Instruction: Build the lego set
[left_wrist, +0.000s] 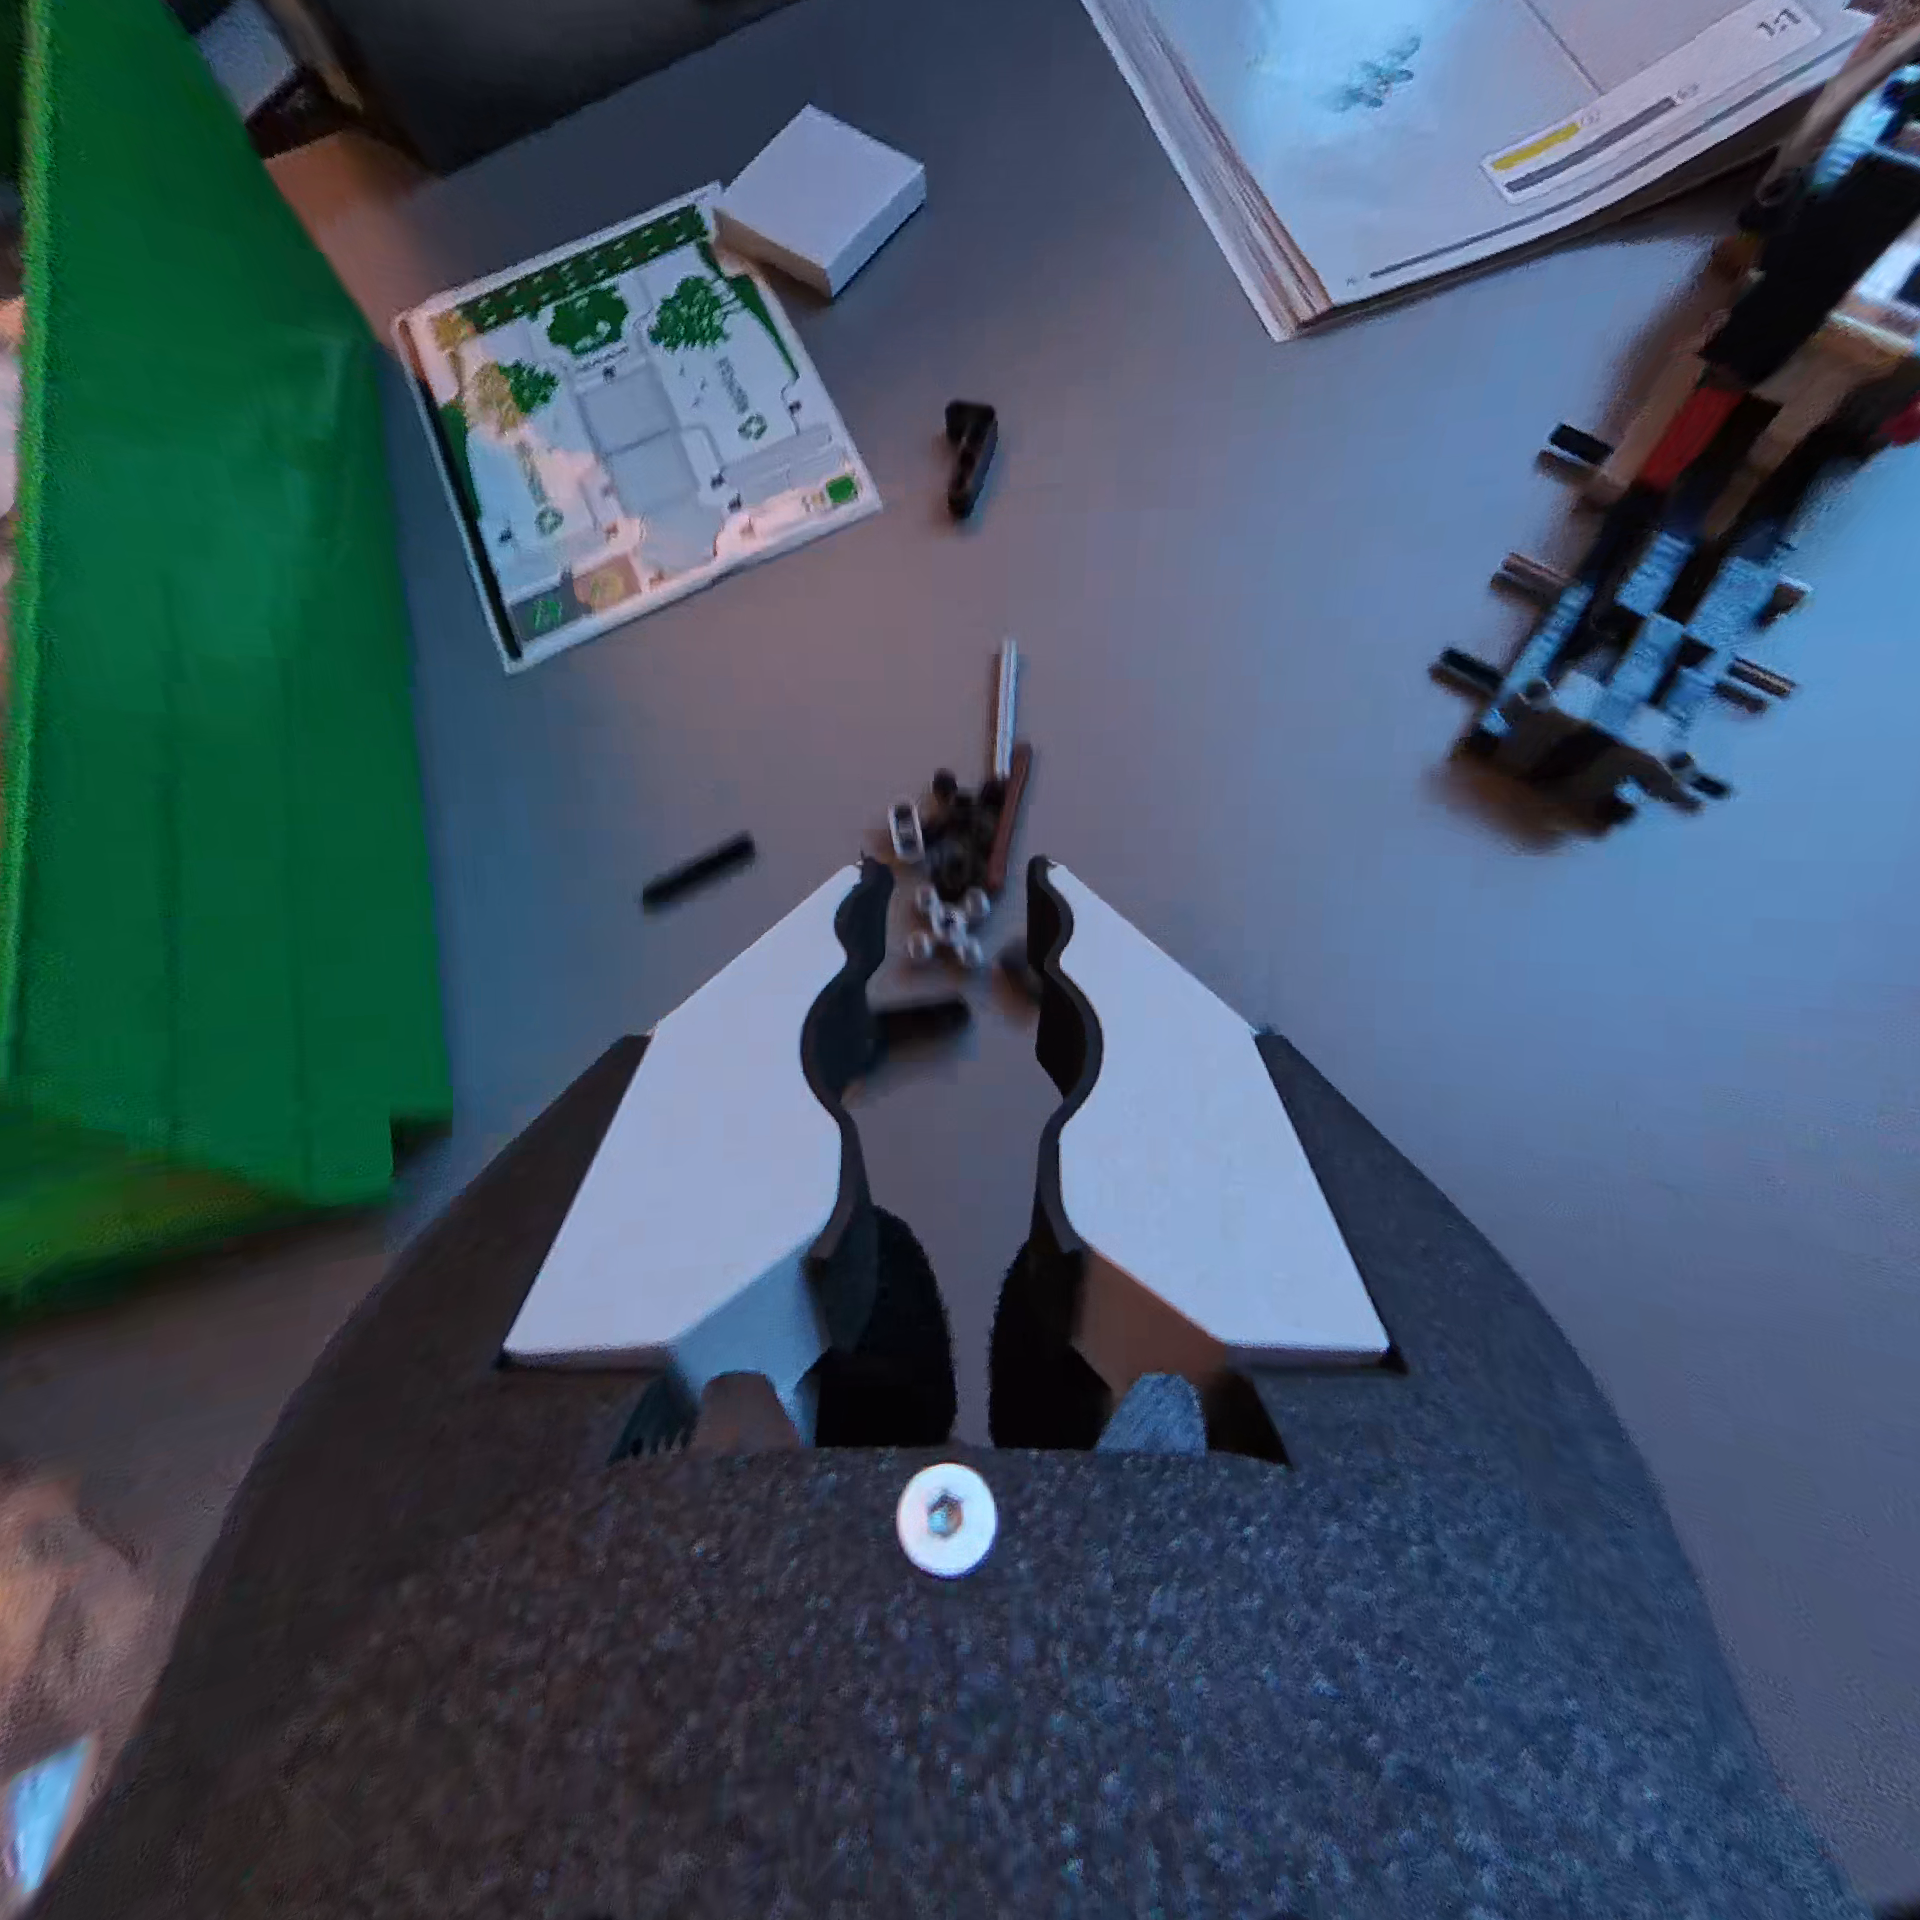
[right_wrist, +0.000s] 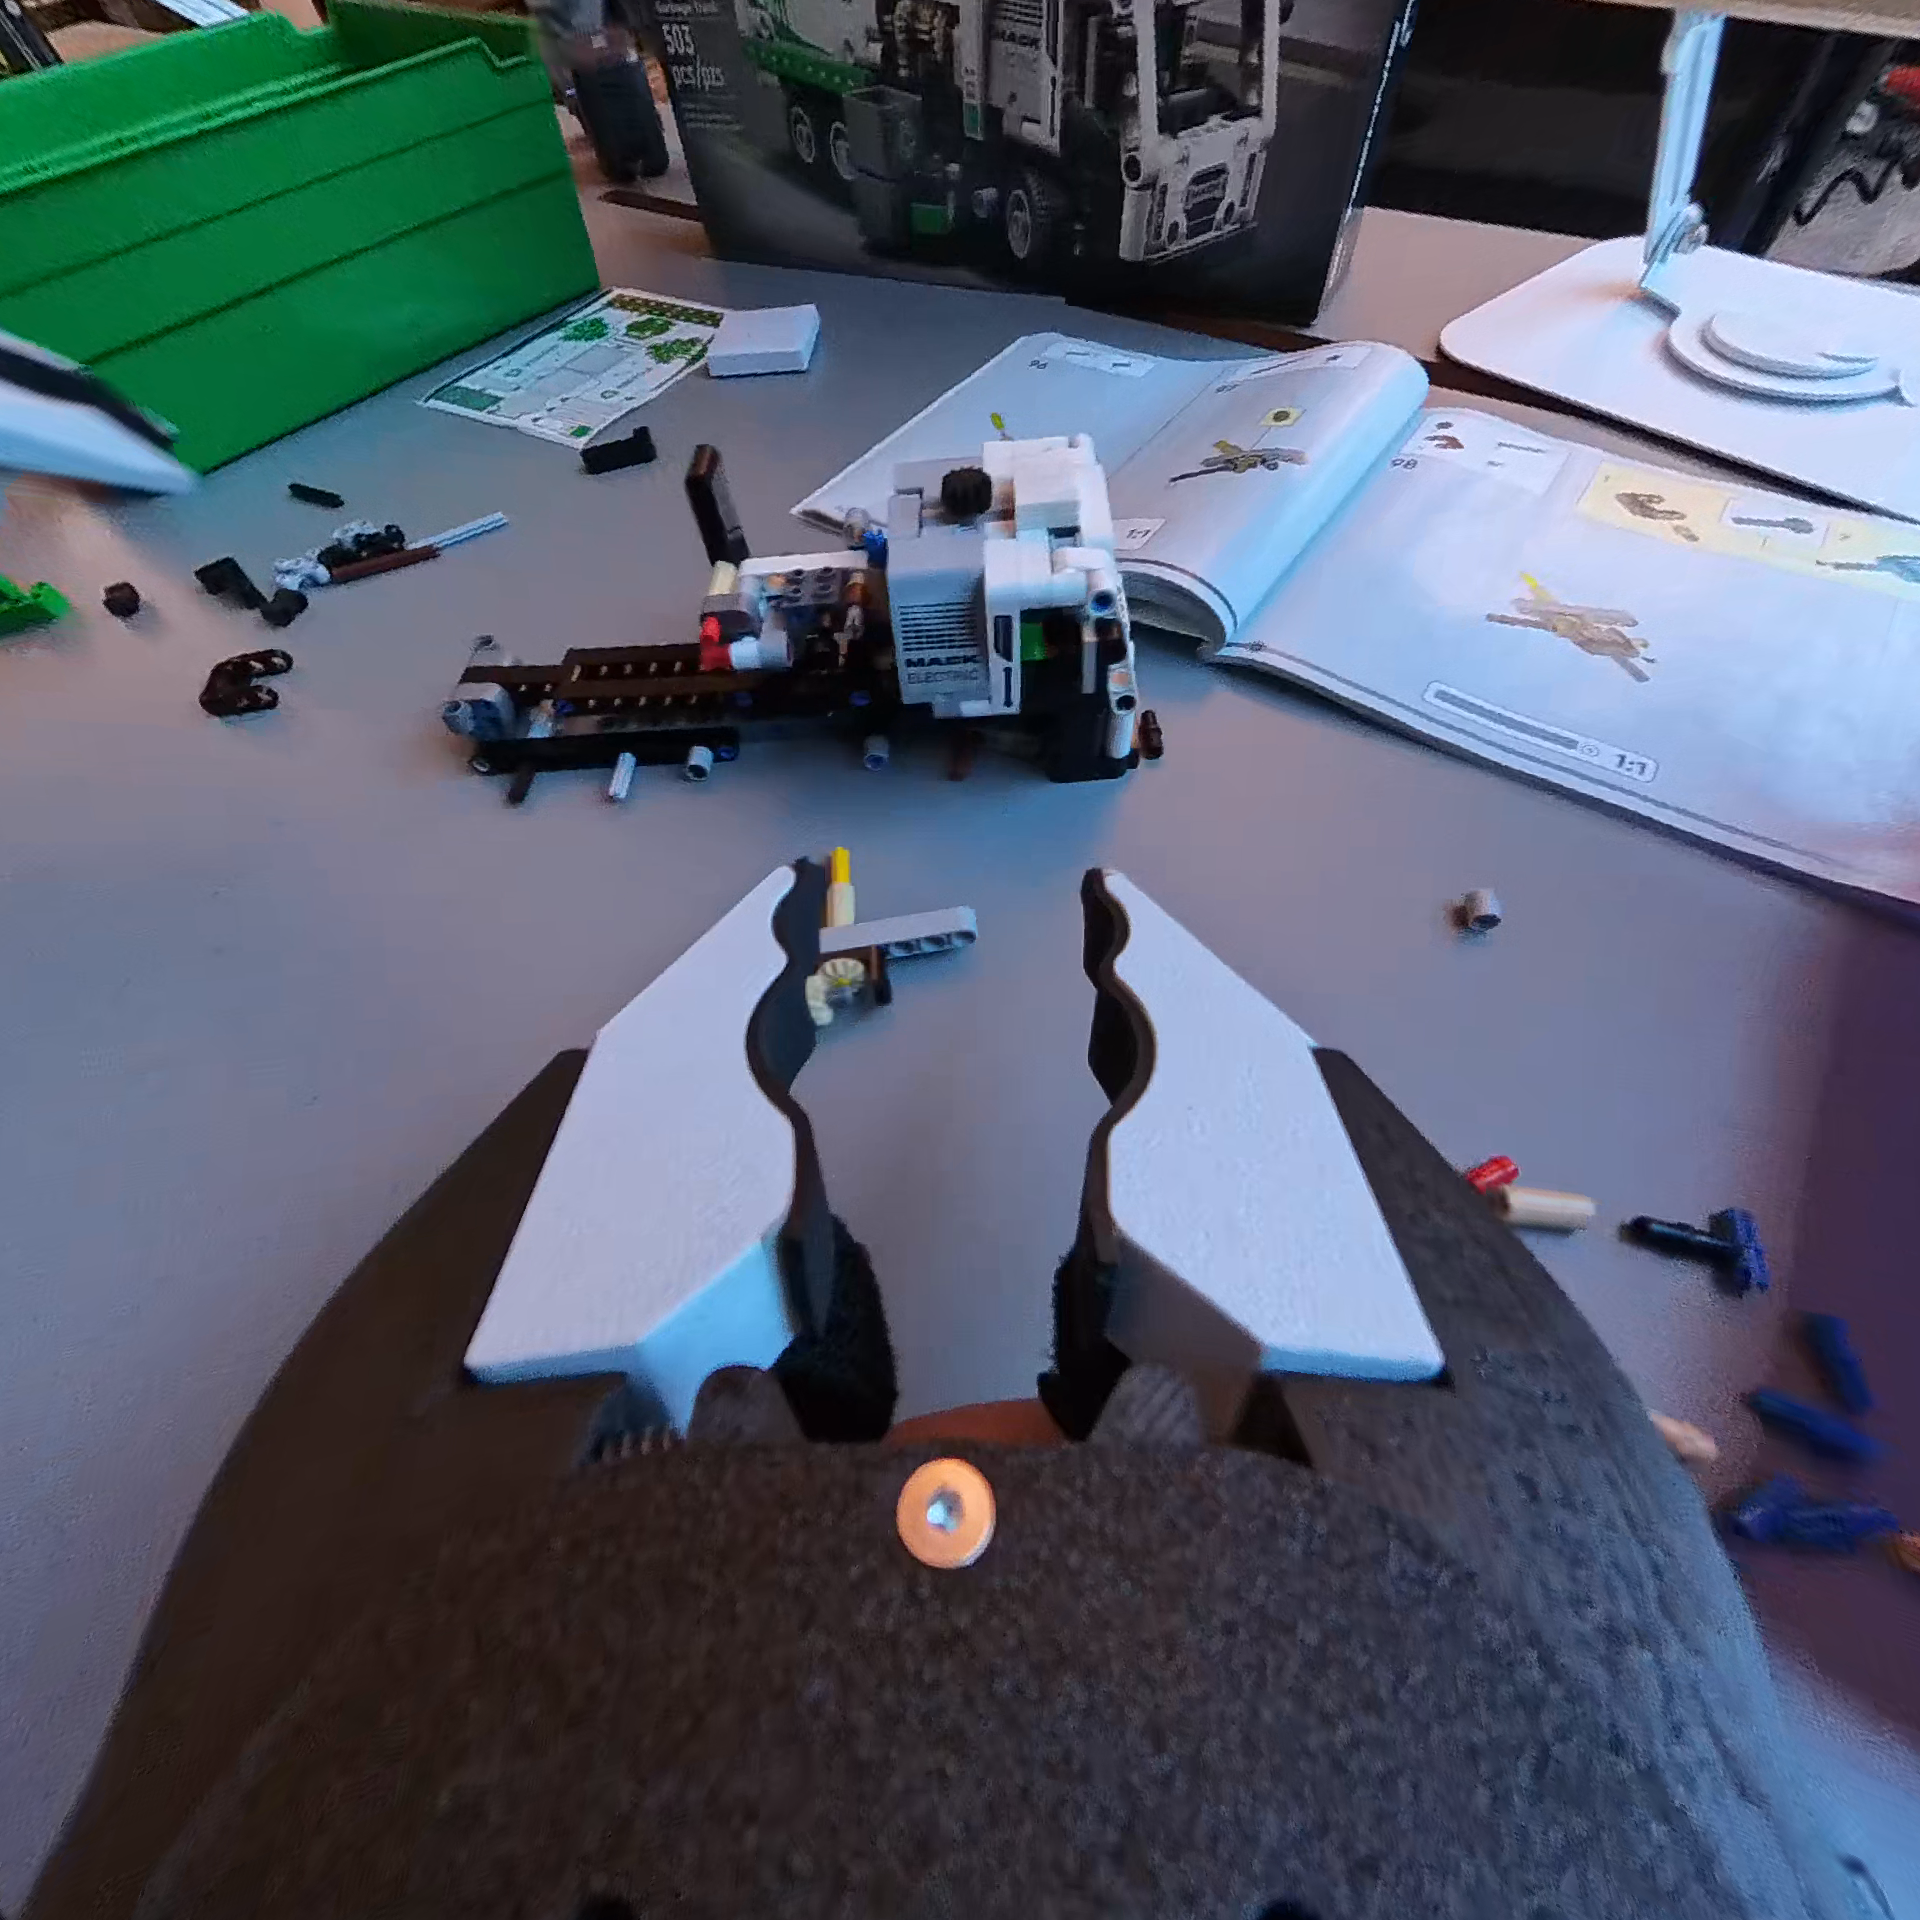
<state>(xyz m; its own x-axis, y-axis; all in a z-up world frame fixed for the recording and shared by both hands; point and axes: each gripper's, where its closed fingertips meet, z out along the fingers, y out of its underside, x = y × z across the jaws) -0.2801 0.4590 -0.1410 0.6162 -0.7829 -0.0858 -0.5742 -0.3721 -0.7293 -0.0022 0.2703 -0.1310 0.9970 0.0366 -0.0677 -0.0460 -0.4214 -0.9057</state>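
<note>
1. The left gripper hangs over a small heap of loose pieces on the grey table, jaws narrowly apart and empty.
2. The right gripper has its jaws wide, empty; a small grey-and-yellow assembly lies on the table between its fingertips.
3. The half-built truck stands beyond, beside the open booklet.

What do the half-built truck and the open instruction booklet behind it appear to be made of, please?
Half-built truck: hard moulded plastic, smooth and slightly glossy, judging by crisp edges and studs. Instruction booklet: printed paper, seemingly coated, given its curving stacked pages and soft sheen.
</note>
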